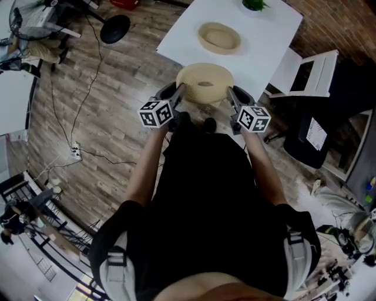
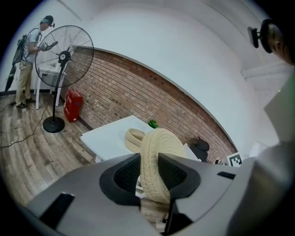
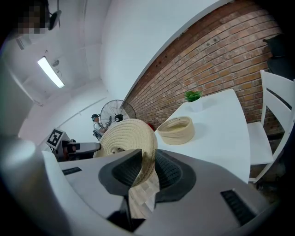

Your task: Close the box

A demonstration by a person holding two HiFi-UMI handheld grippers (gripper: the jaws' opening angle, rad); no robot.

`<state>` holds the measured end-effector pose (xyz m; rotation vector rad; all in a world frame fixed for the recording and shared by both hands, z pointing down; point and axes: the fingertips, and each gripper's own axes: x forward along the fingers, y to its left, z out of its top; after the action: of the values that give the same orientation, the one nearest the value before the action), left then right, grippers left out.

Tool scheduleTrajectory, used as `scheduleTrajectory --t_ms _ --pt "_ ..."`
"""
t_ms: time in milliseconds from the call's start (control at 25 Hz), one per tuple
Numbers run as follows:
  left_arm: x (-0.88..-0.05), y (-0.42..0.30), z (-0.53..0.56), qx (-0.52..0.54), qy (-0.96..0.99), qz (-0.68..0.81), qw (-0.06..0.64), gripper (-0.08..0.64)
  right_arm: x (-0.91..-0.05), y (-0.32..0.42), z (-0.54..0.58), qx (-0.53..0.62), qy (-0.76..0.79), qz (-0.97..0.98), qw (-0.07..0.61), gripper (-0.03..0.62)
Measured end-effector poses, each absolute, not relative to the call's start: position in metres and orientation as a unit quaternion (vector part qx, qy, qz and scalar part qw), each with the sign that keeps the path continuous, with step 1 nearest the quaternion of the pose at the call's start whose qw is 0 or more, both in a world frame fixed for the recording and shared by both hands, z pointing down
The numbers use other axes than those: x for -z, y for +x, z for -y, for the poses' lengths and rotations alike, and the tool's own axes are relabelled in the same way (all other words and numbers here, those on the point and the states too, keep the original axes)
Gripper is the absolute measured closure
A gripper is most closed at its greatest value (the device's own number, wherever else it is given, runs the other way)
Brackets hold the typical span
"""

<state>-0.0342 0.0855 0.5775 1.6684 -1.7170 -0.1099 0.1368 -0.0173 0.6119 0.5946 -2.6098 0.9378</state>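
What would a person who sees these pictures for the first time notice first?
The eye goes first to the round woven lid, held in the air before the person, its rim clamped on each side by the fingers of the left gripper and the right gripper. Next comes the open woven box, which stands farther away on the white table, with a small green plant at the table's far edge.

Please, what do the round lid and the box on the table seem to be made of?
The lid looks like coiled rope or straw, pale beige and matte: ridged concentric rings show. The box seems the same woven fibre, judging by its matching colour and ribbed wall.
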Motion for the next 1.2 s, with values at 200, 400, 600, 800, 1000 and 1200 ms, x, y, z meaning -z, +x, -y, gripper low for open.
scheduleTrajectory --t_ms 200,400,600,800,1000,1200 --pt "-0.578 -0.045 -0.069 0.048 0.653 0.663 0.362 0.431 -0.61 0.131 0.026 -0.326 0.213 0.908 0.155 0.506" --pt "-0.578 -0.058 -0.045 0.05 0.666 0.653 0.358 0.431 -0.611 0.127 0.037 -0.329 0.227 0.904 0.152 0.505" --pt "-0.576 -0.075 -0.024 0.05 0.674 0.647 0.353 0.431 -0.614 0.114 0.047 -0.334 0.241 0.899 0.146 0.505" --pt "-0.586 -0.099 -0.012 0.05 0.675 0.642 0.36 0.431 -0.624 0.095 0.05 -0.338 0.246 0.895 0.155 0.503" --pt "-0.593 -0.125 0.009 0.048 0.677 0.636 0.367 0.431 -0.63 0.071 0.065 -0.341 0.249 0.893 0.156 0.503" --pt "-0.597 -0.133 0.037 0.044 0.687 0.622 0.373 0.431 -0.63 0.064 0.091 -0.347 0.271 0.885 0.151 0.503"
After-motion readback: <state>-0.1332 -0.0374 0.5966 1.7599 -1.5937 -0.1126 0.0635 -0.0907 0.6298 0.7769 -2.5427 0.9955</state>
